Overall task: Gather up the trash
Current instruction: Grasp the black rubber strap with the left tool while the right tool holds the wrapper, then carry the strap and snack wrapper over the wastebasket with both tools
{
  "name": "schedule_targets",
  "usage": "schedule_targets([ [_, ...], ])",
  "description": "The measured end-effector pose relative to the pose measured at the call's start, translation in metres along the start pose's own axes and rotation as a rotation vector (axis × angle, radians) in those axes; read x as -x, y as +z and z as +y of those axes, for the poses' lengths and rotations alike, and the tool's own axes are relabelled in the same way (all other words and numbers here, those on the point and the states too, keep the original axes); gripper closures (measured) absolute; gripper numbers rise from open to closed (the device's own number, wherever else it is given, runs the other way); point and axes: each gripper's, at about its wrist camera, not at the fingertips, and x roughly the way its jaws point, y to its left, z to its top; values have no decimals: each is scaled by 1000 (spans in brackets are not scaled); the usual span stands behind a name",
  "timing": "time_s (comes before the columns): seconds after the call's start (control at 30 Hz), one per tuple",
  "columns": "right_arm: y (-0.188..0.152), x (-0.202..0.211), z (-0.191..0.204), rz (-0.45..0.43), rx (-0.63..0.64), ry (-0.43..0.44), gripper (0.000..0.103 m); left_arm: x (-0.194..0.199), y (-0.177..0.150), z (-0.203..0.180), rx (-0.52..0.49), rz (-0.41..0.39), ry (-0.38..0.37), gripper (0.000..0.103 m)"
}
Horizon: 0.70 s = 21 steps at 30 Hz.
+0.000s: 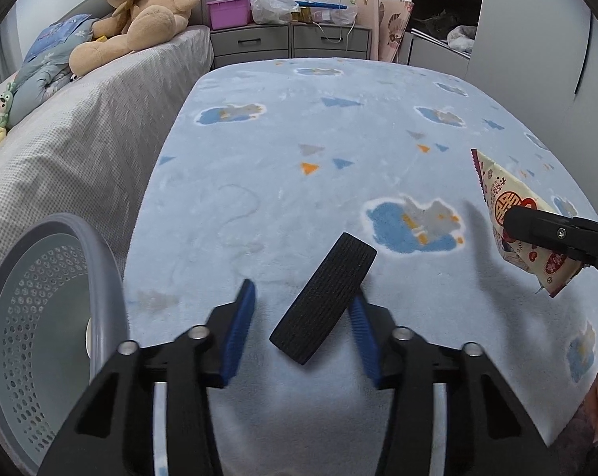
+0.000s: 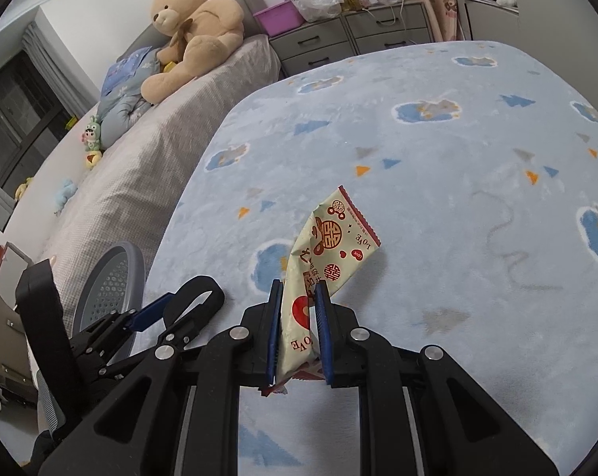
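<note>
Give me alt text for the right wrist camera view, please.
The right tool is shut on a cream snack wrapper with red print, held above a light blue patterned blanket. A grey perforated basket sits lower left beside the left tool; a teddy bear lies beyond.

I see a flat surface under a pale blue fleece cover [image 1: 299, 139] w/ cloud and triangle prints. Only one thing lies directly on it: a black ribbed block [image 1: 324, 303], near the front edge, set diagonally. Just beside it on the left is a bed w/ grey checked cover [image 1: 80, 139]. On that: a tan teddy bear [image 1: 140, 12], a folded blue quilt [image 1: 41, 79], and a small green plush doll [image 1: 1, 115].
</note>
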Motion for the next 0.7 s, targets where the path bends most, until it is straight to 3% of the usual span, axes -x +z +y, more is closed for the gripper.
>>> schedule_targets([
  [0.07, -1, 0, 2, -1, 6, 1, 86, 0, 0, 1, 6, 4, -6, 85],
  [0.1, -1, 0, 2, -2, 7, 1, 86, 1, 0, 2, 9, 2, -8, 86],
  [0.47, -7, 2, 24, -20, 79, -17, 86, 49, -3, 31, 65, -115, 2, 86],
  [0.7, -13, -5, 66, -17, 175, 3, 86, 78, -13, 73, 131, -167, 80, 86],
])
